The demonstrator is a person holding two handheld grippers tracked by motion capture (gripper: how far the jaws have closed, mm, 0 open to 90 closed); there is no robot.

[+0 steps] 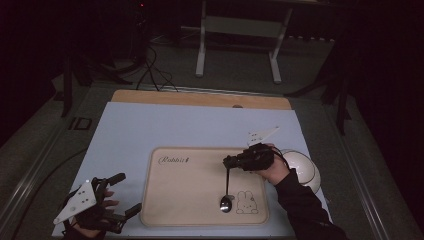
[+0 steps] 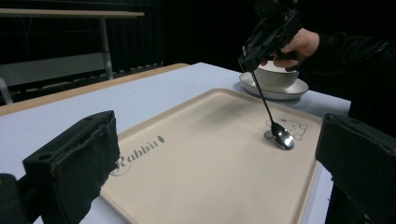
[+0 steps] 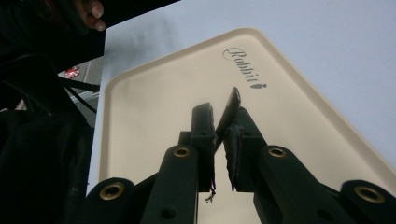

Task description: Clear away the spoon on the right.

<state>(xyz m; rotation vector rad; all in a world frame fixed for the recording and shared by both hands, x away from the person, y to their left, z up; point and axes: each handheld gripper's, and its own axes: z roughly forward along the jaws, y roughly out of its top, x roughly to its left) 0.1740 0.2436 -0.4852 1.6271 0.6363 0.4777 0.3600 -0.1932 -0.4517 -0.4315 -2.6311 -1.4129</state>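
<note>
At lower left the left gripper (image 1: 122, 196) rests with jaws spread wide, holding nothing. Right of centre, the right gripper (image 1: 228, 162) pinches a shiny spoon (image 1: 227, 196) by its handle, bowl touching the beige tray (image 1: 195, 205) near its lower right corner.

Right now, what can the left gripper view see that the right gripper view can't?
Left gripper view: the spoon's bowl resting on the tray by the bunny drawing, and the white bowl on its saucer behind. Right gripper view: the right hand-held gripper up close, jaws clamped on the spoon's handle. Both: the beige tray and its "Rabbit" lettering.
</note>
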